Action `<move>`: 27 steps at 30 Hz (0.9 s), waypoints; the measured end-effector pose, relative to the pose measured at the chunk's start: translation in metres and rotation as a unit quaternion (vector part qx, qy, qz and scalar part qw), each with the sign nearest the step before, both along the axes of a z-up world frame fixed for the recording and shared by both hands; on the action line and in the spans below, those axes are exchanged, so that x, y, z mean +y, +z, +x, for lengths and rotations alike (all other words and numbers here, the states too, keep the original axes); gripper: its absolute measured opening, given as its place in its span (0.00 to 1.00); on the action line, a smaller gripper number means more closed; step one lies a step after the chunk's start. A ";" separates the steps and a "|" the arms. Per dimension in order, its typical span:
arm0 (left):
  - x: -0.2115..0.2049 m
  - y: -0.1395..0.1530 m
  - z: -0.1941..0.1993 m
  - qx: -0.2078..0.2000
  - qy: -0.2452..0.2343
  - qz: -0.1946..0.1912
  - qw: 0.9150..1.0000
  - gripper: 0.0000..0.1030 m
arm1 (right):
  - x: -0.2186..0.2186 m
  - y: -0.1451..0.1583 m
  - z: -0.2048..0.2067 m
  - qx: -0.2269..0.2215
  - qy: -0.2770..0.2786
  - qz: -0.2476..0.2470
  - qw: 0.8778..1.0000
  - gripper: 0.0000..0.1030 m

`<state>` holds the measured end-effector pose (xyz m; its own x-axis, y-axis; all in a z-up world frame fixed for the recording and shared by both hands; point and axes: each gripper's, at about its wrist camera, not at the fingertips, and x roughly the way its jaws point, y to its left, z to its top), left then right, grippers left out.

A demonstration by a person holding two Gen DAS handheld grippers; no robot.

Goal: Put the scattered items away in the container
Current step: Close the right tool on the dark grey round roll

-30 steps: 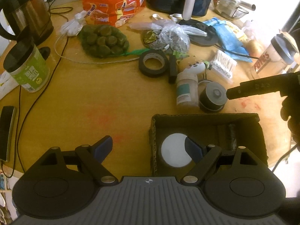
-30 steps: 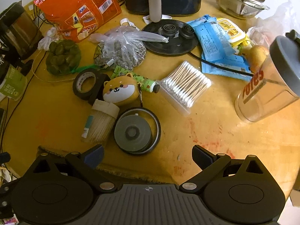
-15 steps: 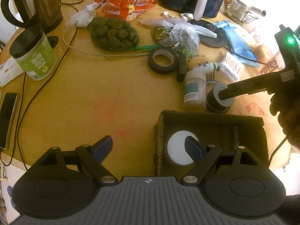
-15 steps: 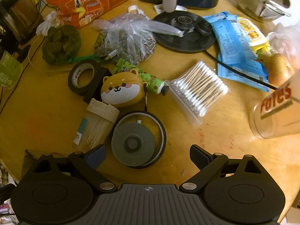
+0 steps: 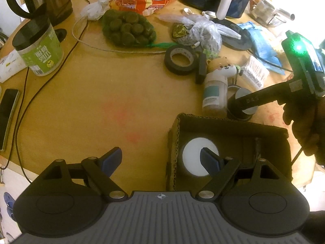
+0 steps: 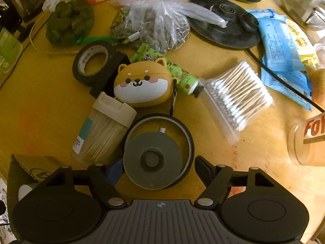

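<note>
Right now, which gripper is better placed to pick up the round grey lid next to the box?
Right. The right gripper brackets the round grey lid, its jaws having just been closing around it. The left gripper straddles the cardboard box wall, open and empty.

Grey round tin [image 6: 152,158] — flat, beside cardboard box [image 5: 233,126]

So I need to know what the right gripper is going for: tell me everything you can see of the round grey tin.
The round grey tin lies flat on the wooden table, a dull grey lid with a raised centre knob, set off-centre in a dark ring. A small metal stub sits at its far edge. The toothpick jar leans against its left side. The right gripper straddles it, jaws just closing, pads not clearly pressing yet. The cardboard box sits just beside it.
</note>
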<state>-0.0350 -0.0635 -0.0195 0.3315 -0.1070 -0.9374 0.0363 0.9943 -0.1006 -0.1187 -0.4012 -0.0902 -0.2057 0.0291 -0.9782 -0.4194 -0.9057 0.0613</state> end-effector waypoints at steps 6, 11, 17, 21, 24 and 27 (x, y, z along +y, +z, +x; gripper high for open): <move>0.001 0.001 0.000 0.000 0.003 0.004 1.000 0.82 | -0.002 -0.002 -0.001 0.010 0.006 -0.004 1.000 0.60; -0.001 0.004 0.001 -0.003 0.000 0.009 1.000 0.82 | -0.005 -0.001 0.000 0.017 0.013 0.008 1.000 0.59; -0.003 0.007 0.002 -0.004 -0.009 0.015 1.000 0.82 | 0.001 0.009 0.008 0.037 0.003 0.015 0.999 0.59; -0.006 0.009 0.005 -0.007 -0.018 0.017 1.000 0.82 | 0.004 0.019 0.013 0.050 -0.006 0.014 0.999 0.59; -0.008 0.012 0.009 -0.010 -0.025 0.018 0.999 0.82 | 0.006 0.024 0.016 0.063 -0.016 0.014 0.998 0.59; -0.011 0.014 0.014 -0.015 -0.035 0.019 0.999 0.82 | 0.009 0.030 0.023 0.075 -0.033 0.011 0.997 0.59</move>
<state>-0.0209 -0.0749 -0.0057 0.3521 -0.0953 -0.9311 0.1089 0.9922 -0.0603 -0.0961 -0.3918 -0.0604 -0.3469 0.0683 -0.9354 -0.4653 -0.8785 0.1084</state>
